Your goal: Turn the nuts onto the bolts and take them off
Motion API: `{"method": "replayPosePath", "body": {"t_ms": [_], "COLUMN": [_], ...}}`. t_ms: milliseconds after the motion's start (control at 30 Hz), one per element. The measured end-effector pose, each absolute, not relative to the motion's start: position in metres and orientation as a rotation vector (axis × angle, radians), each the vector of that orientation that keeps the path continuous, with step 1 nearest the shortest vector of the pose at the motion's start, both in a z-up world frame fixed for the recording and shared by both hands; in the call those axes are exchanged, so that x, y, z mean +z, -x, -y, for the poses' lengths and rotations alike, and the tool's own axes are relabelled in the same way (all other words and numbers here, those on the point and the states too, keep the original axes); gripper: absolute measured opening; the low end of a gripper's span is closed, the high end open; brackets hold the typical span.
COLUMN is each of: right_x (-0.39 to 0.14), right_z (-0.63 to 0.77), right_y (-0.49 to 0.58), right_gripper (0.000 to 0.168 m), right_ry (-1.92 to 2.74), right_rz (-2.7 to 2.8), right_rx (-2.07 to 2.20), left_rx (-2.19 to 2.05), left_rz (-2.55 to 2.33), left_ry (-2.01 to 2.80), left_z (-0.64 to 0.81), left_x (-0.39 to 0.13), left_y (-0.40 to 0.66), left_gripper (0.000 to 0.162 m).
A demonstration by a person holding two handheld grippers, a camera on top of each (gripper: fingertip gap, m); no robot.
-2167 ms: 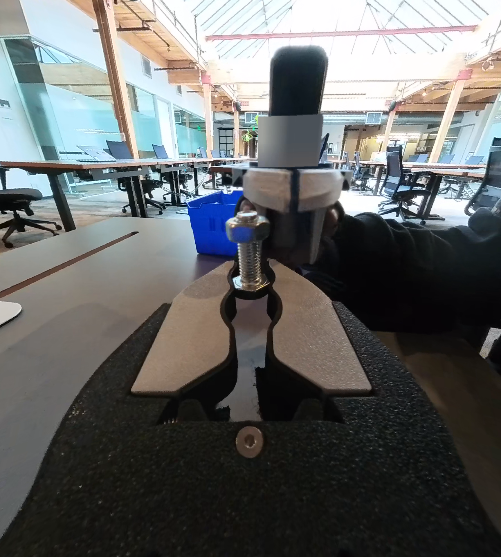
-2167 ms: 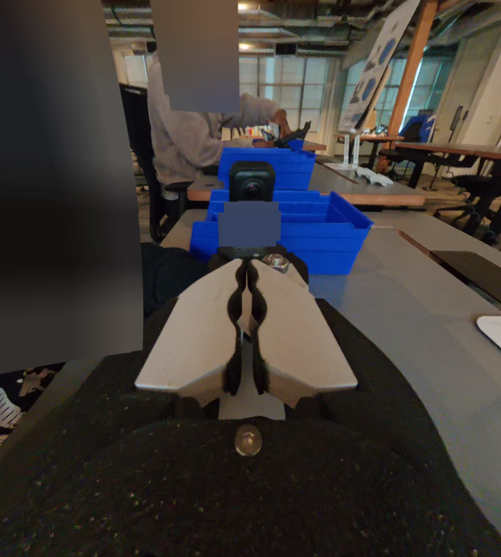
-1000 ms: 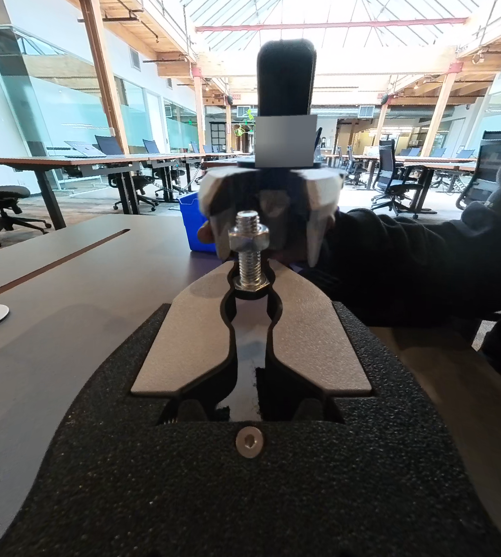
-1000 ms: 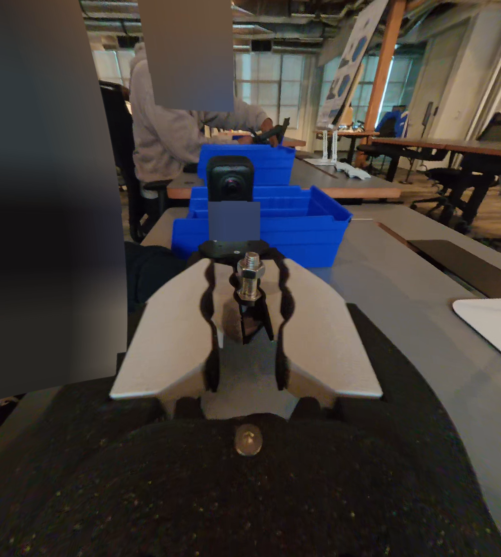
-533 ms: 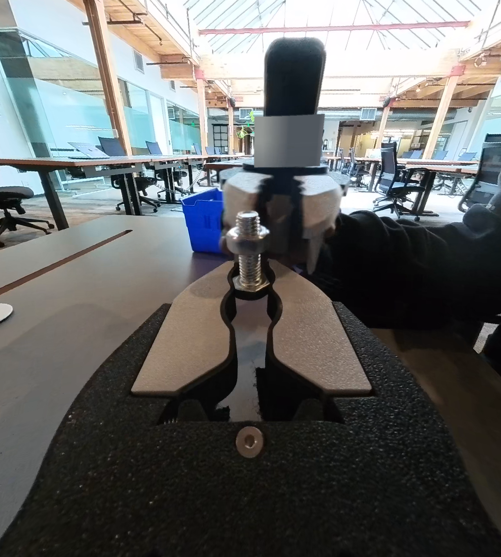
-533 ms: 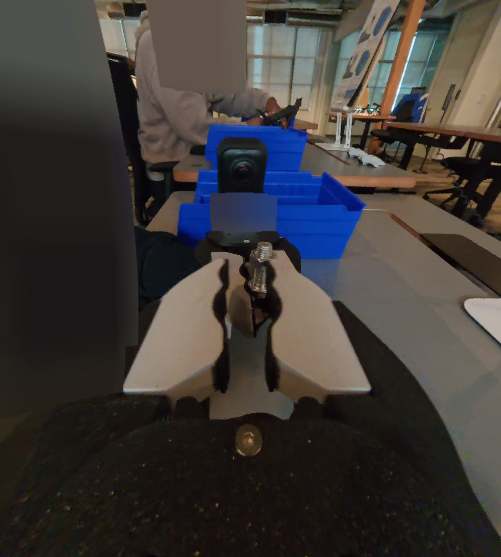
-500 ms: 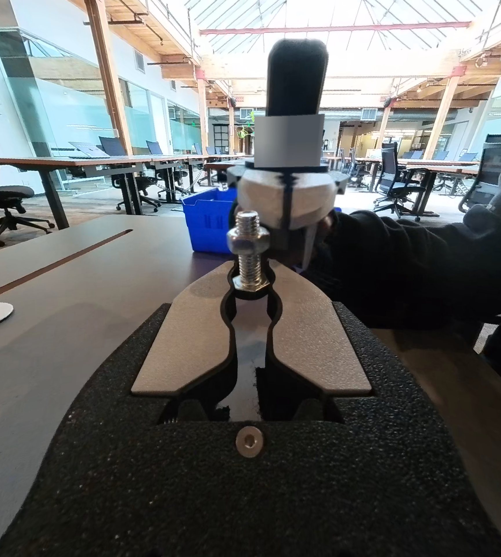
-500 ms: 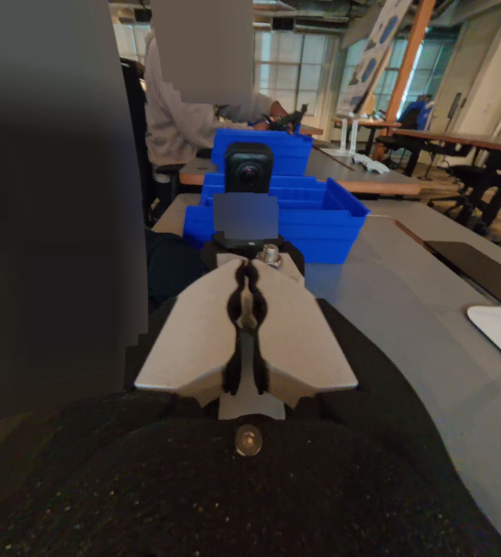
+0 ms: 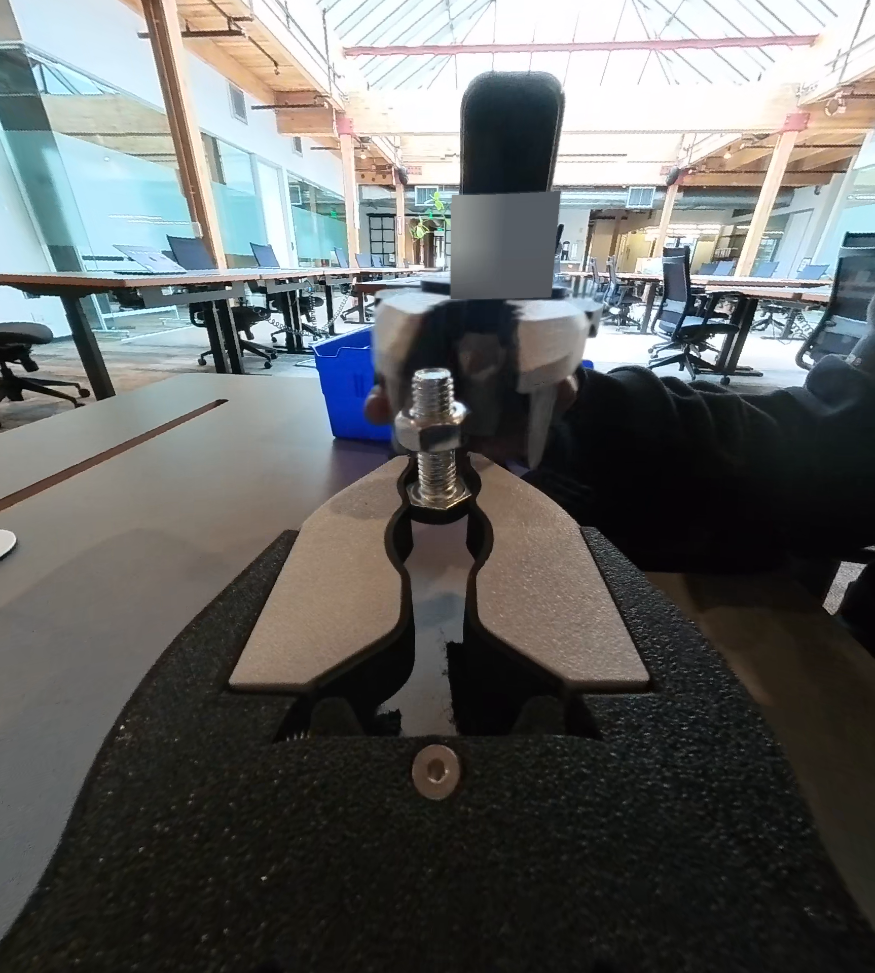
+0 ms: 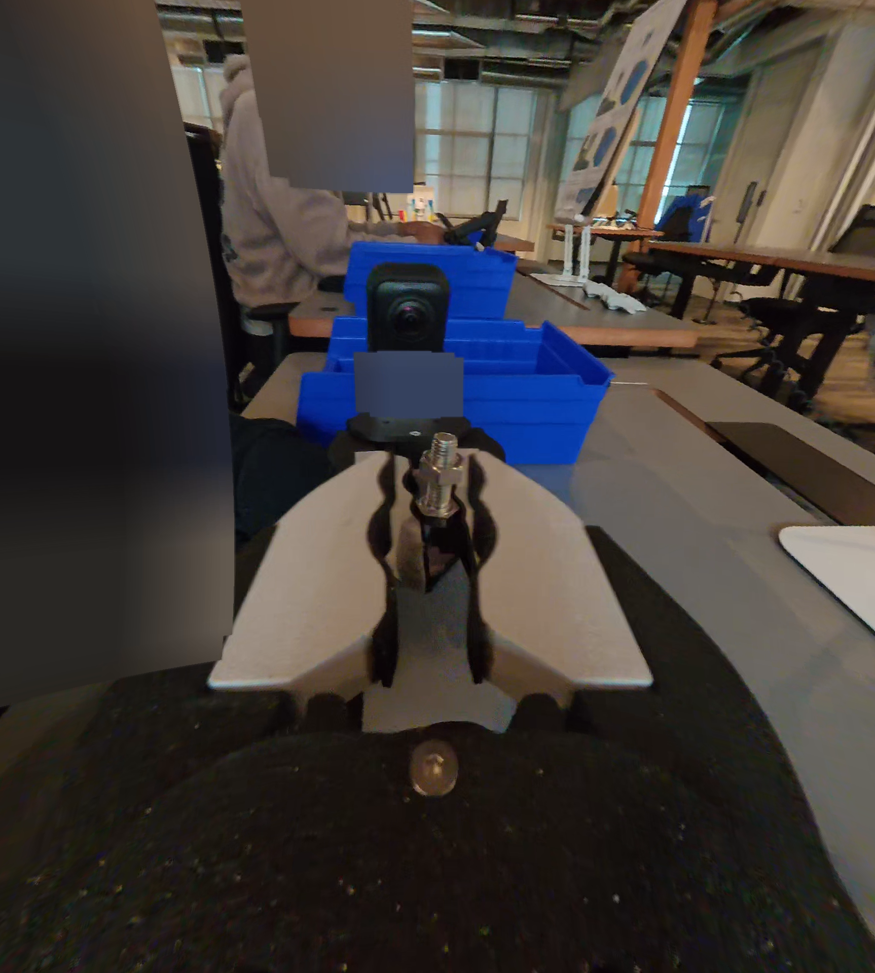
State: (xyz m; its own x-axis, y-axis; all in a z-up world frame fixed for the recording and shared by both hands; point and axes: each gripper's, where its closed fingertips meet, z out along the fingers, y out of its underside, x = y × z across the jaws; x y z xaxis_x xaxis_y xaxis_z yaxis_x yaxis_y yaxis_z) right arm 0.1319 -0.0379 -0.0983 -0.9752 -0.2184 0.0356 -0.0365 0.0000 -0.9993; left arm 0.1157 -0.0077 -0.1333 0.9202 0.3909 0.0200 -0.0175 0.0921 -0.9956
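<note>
The bolt (image 9: pixel 435 453) stood upright in our left gripper (image 9: pixel 436 500), whose fingers (image 9: pixel 340 579) were clamped on its hex head, the threaded shank rising clear above the fingertips. The nut (image 9: pixel 429 432) sat partway up the shank, with bare thread above it and below it. Our right gripper (image 9: pixel 477 368) faced the left one from the far side of the bolt, its grey fingers (image 9: pixel 551 342) spread apart and held just behind the nut; a hand in a dark sleeve (image 9: pixel 688 453) carried it. In the right wrist view the same bolt (image 10: pixel 438 484) leaned slightly and stood between the right gripper's (image 10: pixel 433 474) parted fingers (image 10: pixel 314 579), near their tips, and the nut (image 10: pixel 440 466) looked clear of both pads, though we could not tell for certain whether one of them brushed it. Behind the bolt we saw the left gripper's black camera (image 10: pixel 408 315). All of this was held over a grey table (image 9: pixel 109 526), near the edge where we sat. A blue bin (image 10: pixel 525 400) rested on the table beyond the grippers, toward its far end, with another blue bin (image 10: pixel 477 284) behind it. A white mat (image 10: pixel 857 584) lay at the table's side edge. At a farther desk sat a person in a grey hoodie (image 10: pixel 272 226).
</note>
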Motion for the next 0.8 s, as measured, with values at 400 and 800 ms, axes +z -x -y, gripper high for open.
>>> {"method": "replayPosePath", "body": {"t_ms": [400, 800], "right_x": [-0.1, -0.099], "right_z": [0.039, 0.039], "right_y": [-0.13, -0.129], "right_gripper": [0.028, 0.022], "right_ry": [0.251, 0.261], "right_rz": [-2.127, -2.152], "right_rx": [-2.114, -2.128], "left_rx": [0.307, 0.301], "left_rz": [0.31, 0.308], "left_ry": [1.456, 1.458], "left_z": [0.007, 0.007], "left_x": [-0.134, -0.134], "left_y": [-0.116, -0.117], "left_gripper": [0.016, 0.016]}}
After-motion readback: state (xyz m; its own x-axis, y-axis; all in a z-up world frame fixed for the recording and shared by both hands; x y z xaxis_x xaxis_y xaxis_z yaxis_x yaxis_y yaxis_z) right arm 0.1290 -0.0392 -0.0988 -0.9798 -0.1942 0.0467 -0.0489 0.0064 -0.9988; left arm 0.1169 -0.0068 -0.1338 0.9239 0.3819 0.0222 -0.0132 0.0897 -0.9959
